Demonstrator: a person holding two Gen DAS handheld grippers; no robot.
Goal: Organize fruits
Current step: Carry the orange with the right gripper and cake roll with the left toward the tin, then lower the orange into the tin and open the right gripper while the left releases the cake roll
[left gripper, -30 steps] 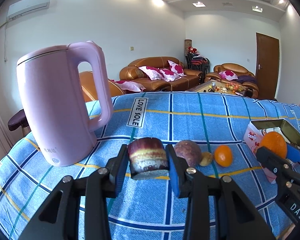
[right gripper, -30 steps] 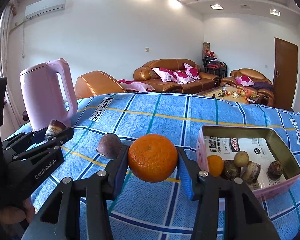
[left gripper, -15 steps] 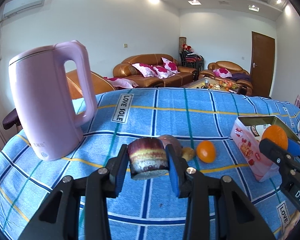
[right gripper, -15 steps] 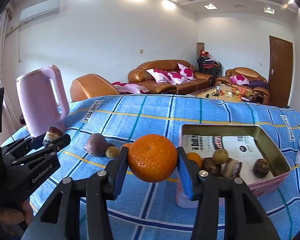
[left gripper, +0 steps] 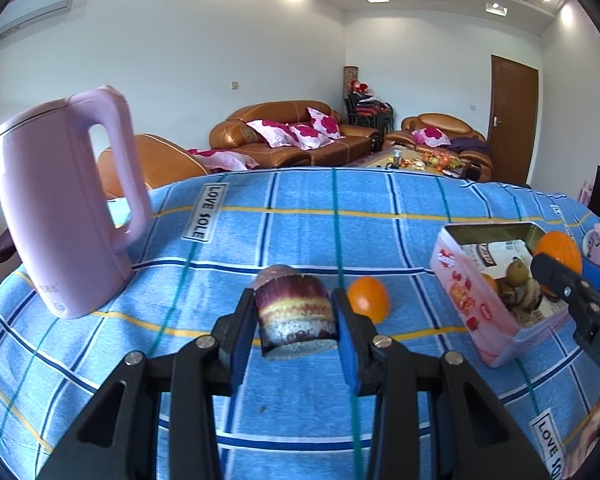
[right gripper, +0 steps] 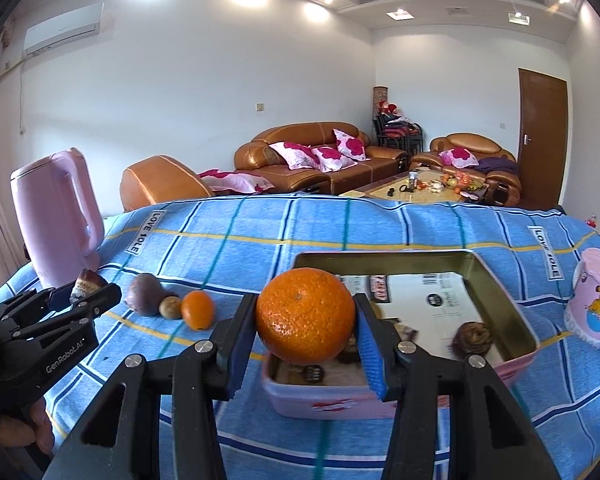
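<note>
Left hand-held gripper (left gripper: 296, 318) clamped on a cut purple fruit piece (left gripper: 296, 316), held above the blue plaid counter (left gripper: 300, 224) beside the pink kettle (left gripper: 60, 208). Right hand-held gripper (right gripper: 306, 326) clamped on an orange (right gripper: 305, 322) over the near end of the pink tin (right gripper: 496, 280). Small orange (right gripper: 197, 310), passion fruit (right gripper: 144, 294) lying loose left of tin.
</note>
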